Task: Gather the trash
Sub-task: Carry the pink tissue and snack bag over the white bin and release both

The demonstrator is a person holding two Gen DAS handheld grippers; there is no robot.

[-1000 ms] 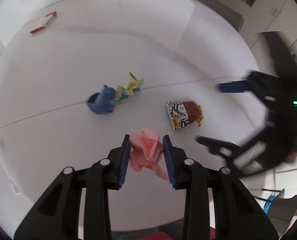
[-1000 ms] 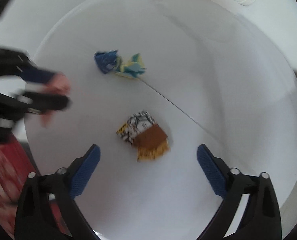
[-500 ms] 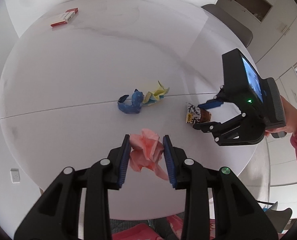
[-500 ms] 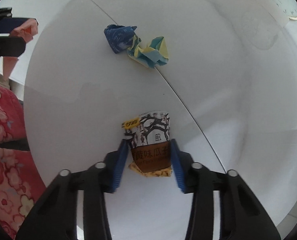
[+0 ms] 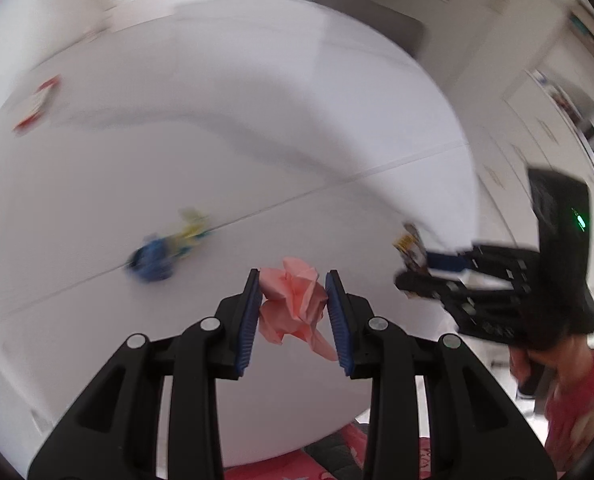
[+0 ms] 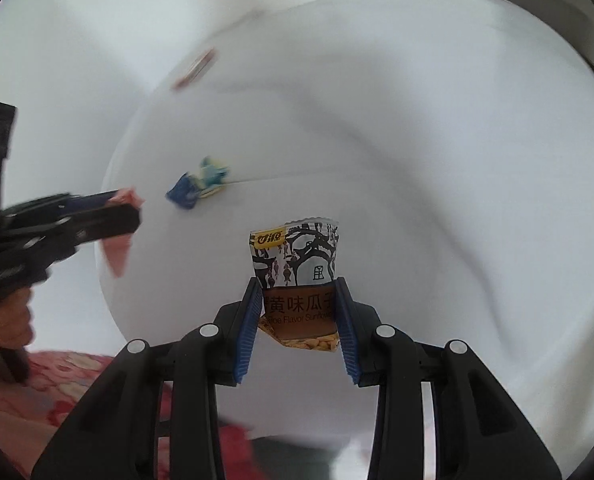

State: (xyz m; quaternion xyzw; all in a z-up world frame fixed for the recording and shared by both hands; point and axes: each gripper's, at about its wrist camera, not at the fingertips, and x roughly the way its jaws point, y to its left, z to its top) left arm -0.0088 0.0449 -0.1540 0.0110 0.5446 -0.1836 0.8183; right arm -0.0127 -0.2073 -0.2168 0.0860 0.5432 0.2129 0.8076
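With your left gripper (image 5: 293, 304) clamping the pink wad (image 5: 293, 306) and your right (image 6: 297, 316) pinching the wrapper (image 6: 297, 276), both clear the table (image 6: 417, 160) for binning.

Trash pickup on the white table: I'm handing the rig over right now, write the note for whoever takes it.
Left hand-held gripper: shut on the pink crumpled paper, off the table.
Right hand-held gripper: shut on the sunflower seed packet, off the table.
Left on the white table: blue crumpled paper touching yellow crumpled paper; small red-and-white box near the far edge.
No bin in view; both held pieces not yet dropped.
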